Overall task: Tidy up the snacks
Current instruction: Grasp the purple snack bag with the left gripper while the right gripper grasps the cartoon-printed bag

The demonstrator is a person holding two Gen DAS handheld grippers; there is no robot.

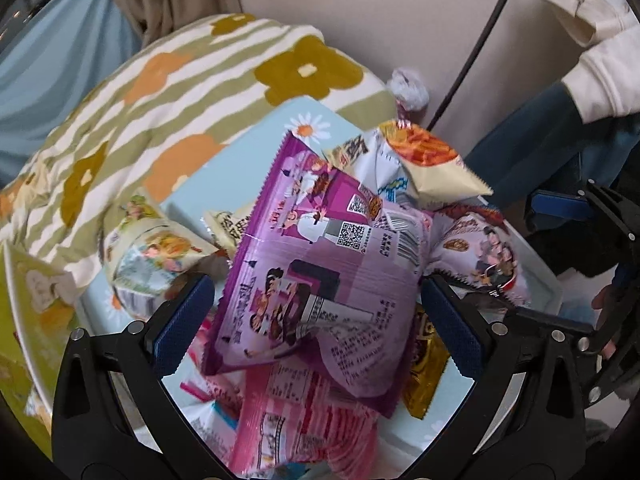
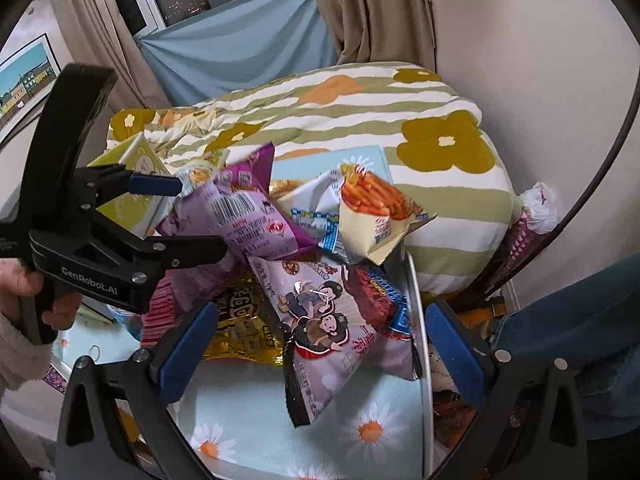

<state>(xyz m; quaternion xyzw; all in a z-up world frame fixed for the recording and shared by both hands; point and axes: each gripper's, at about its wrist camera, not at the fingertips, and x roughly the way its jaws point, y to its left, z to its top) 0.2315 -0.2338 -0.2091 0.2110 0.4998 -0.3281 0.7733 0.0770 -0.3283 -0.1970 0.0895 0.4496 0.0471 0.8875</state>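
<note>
**Left wrist view: snack pile on daisy-print table, both grippers spread**

Floral quilt (image 1: 192, 92), green-striped with orange and olive flowers, fills the back of both views, bunched against the wall.

Table (image 2: 320, 436), pale blue with daisy print and a white rim, carries the snack heap. Its far edge lies against the quilt.

Purple snack bag (image 1: 316, 280) lies tilted on top of the pile, back face up, barcode and QR codes visible. It sits between the left gripper (image 1: 316, 320) fingers; the blue pads stand apart on either side, so the fingers are released. Whether a pad touches the bag cannot be told. In the right wrist view one finger lies above the bag and one across its near side.

Right gripper (image 2: 320, 344): fingers spread wide, nothing grasped, hovering over the lilac monkey bag (image 2: 320, 320), which leans on the table rim.

Fries bag (image 2: 376, 212), cream with orange fries printed, rests at the far side of the pile, touching the quilt.

Gold bag (image 2: 244, 332) lies under the lilac monkey bag, partly hidden.

Pink striped bag (image 1: 304, 416) lies beneath the purple snack bag.
</note>
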